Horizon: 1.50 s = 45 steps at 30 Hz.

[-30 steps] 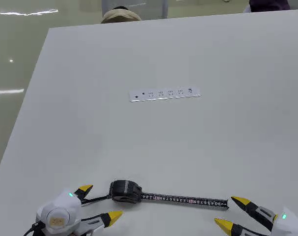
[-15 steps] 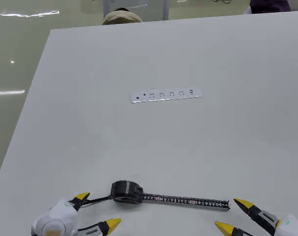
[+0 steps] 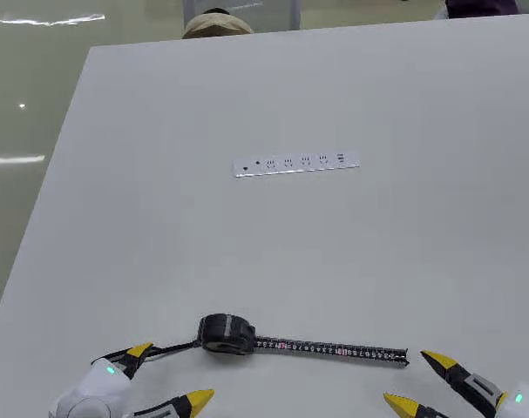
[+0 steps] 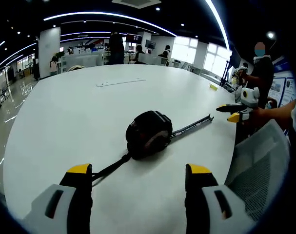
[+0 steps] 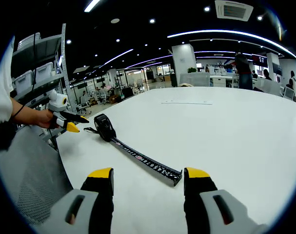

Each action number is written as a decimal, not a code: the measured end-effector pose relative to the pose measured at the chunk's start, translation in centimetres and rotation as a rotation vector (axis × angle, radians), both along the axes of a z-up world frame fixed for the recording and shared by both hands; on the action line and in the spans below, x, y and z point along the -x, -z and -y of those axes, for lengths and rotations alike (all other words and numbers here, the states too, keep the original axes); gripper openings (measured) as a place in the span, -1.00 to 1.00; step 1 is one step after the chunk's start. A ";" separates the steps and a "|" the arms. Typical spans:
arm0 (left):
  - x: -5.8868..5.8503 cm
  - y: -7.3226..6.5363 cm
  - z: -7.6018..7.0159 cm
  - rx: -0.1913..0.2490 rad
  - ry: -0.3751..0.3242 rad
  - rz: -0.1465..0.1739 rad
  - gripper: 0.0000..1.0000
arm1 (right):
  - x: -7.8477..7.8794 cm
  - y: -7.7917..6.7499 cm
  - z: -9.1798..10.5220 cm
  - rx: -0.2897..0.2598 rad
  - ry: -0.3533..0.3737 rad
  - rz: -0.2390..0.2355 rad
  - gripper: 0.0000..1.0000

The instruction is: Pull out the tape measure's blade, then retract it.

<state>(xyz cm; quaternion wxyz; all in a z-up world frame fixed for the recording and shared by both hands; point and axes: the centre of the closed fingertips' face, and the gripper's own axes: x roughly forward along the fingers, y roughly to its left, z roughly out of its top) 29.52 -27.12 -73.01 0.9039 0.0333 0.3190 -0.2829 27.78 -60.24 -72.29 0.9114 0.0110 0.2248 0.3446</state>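
While the white table (image 3: 159, 218) lies mostly bare, we see a white power strip (image 3: 295, 164) flat at its middle, well beyond the work, and nothing stands between the tools and the tape measure (image 3: 227, 333). Its black case rests near the near edge, with the blade (image 3: 334, 351) drawn out along the table to the right and a dark strap (image 3: 172, 350) trailing left.

The left gripper (image 3: 171, 374) sits at the near left, jaws wide apart and gripping nothing. The strap ends by its far jaw, but we cannot tell whether they touch. The right gripper (image 3: 416, 380) sits at the near right, just beyond the blade's tip, jaws equally wide and empty. A hand (image 5: 43, 117) grips the left gripper from behind.

The blade carries printed numbers, too small for us to read.
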 end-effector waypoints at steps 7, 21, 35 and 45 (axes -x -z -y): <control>0.7 0.0 -0.4 0.008 -0.011 0.000 0.61 | 0.9 0.1 -0.2 0.006 0.008 -0.001 0.19; 1.3 0.1 -0.8 0.009 -0.029 -0.008 0.63 | 1.5 0.2 -0.5 0.004 0.011 0.002 0.21; 1.3 0.3 -0.5 0.006 -0.017 -0.015 0.62 | 1.4 0.0 -0.4 -0.007 0.016 0.000 0.21; 1.2 0.5 -0.5 0.006 -0.016 -0.016 0.60 | 1.4 0.0 -0.4 -0.001 0.013 0.002 0.21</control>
